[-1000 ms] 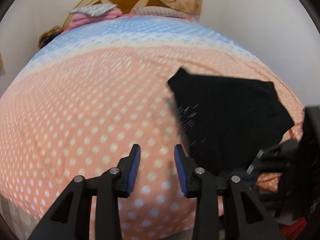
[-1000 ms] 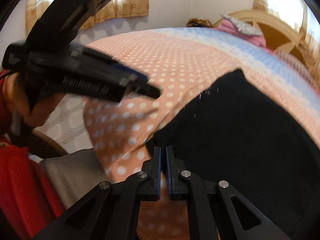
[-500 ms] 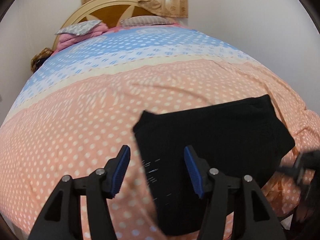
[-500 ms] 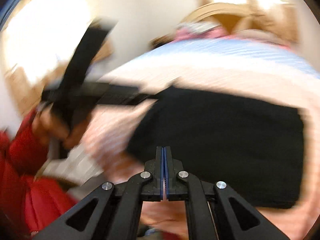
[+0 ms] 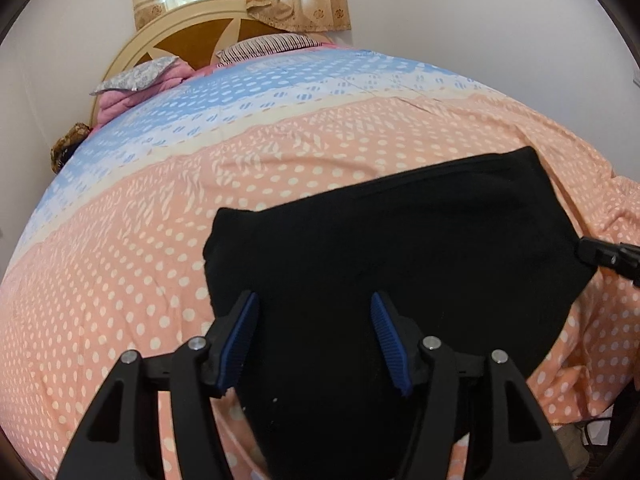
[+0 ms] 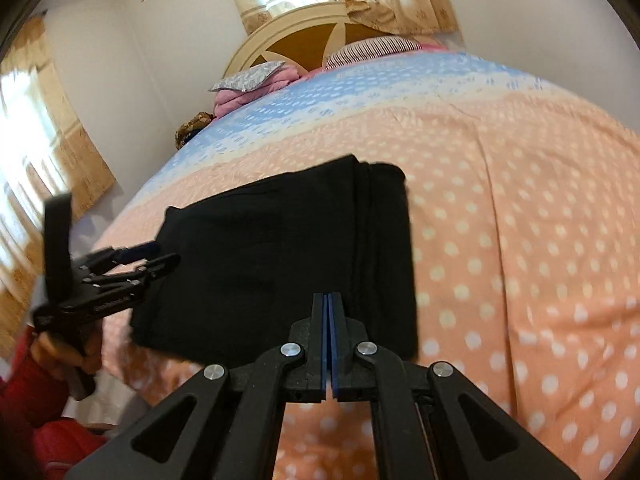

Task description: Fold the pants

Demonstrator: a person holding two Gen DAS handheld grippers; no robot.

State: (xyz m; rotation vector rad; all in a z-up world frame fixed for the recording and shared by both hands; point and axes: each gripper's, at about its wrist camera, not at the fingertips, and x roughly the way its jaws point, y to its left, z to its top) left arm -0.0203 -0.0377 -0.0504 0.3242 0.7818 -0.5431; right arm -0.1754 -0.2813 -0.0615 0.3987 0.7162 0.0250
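- The left gripper (image 5: 314, 340) hovers over the near left corner of the pants (image 5: 400, 240); its jaws are opening with nothing pinched, and the cloth below them is featureless black.
- The folded pants lie near the bed's (image 5: 160, 280) front edge.
- The right gripper (image 6: 328, 336) is clenched, empty.
- The hand (image 6: 64, 352) on the left gripper is blurred.

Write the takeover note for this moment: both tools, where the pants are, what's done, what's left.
Left tool: jaws opening, nothing pinched, hovering above the near left end of the black fabric pants.
Right tool: shut, empty, at the pants' near edge.
Pants: flat, compact rectangle on the peach polka-dot bedspread, layered edges along the right side.
Done: apparently folded several times.
Left: perhaps one last fold or smoothing; judge on sight.
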